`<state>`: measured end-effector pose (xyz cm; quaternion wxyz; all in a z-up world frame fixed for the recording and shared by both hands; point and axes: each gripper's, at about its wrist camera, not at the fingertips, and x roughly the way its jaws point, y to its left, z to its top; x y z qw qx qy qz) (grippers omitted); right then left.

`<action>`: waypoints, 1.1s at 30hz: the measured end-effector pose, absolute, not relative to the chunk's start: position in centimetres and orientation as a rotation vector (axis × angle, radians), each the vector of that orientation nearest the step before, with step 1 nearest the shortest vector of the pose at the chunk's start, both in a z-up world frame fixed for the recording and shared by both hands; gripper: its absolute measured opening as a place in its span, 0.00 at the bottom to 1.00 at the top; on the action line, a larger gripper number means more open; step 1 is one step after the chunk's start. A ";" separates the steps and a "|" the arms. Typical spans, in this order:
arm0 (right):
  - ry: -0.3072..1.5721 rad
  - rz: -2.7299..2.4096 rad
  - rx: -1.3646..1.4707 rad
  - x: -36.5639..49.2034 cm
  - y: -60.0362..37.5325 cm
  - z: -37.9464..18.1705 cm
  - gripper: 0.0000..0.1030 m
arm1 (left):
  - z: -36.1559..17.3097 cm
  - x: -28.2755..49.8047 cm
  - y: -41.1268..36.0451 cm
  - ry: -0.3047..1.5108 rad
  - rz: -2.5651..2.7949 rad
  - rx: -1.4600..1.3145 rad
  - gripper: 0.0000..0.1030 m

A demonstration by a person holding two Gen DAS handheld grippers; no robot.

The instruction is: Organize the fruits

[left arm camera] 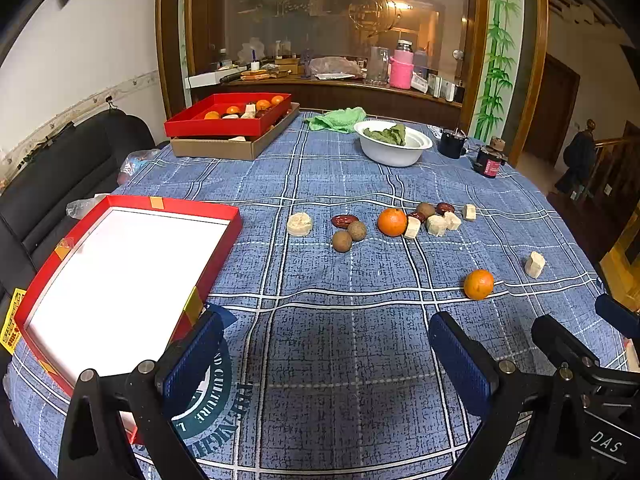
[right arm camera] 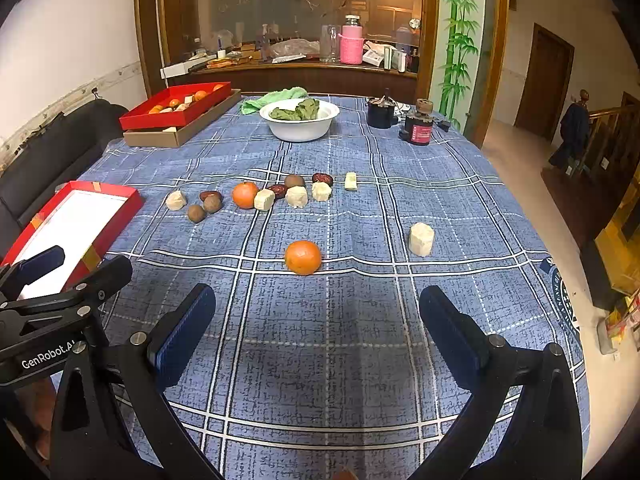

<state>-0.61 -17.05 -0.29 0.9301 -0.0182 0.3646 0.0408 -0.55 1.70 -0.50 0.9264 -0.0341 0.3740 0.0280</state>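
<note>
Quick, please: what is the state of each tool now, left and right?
Left tool: open, holding nothing, above the cloth.
Right tool: open, holding nothing; an orange lies ahead of it.

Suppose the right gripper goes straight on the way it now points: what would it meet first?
Most likely the near orange, which lies almost dead ahead of the open right gripper on the blue cloth. Nothing shows between them, though height above the cloth is unclear.

"GenRobot.AI" on the left gripper [right arm camera: 40,276] body — "DAS" on the right gripper [left arm camera: 612,320]; "CULTURE" on tablecloth emblem [left arm camera: 208,408].
</note>
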 end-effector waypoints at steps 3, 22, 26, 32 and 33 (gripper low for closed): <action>0.748 0.083 -0.036 -0.6 -17.0 -0.3 1.00 | -0.5 -0.6 1.7 0.764 0.057 -0.068 1.00; 0.778 0.050 0.114 -0.7 -23.8 -2.4 1.00 | -3.4 0.7 0.6 0.838 0.021 -0.045 0.95; 0.795 0.021 0.131 0.7 -25.4 -2.9 0.99 | -3.9 1.4 -1.1 0.845 0.000 -0.019 0.95; 0.823 0.000 0.140 5.6 -26.5 -3.8 0.81 | -4.5 2.9 -3.5 0.870 -0.053 0.010 0.91; 0.842 0.001 0.129 6.8 -26.4 -4.2 0.77 | -4.6 3.2 -3.8 0.869 -0.054 0.014 0.91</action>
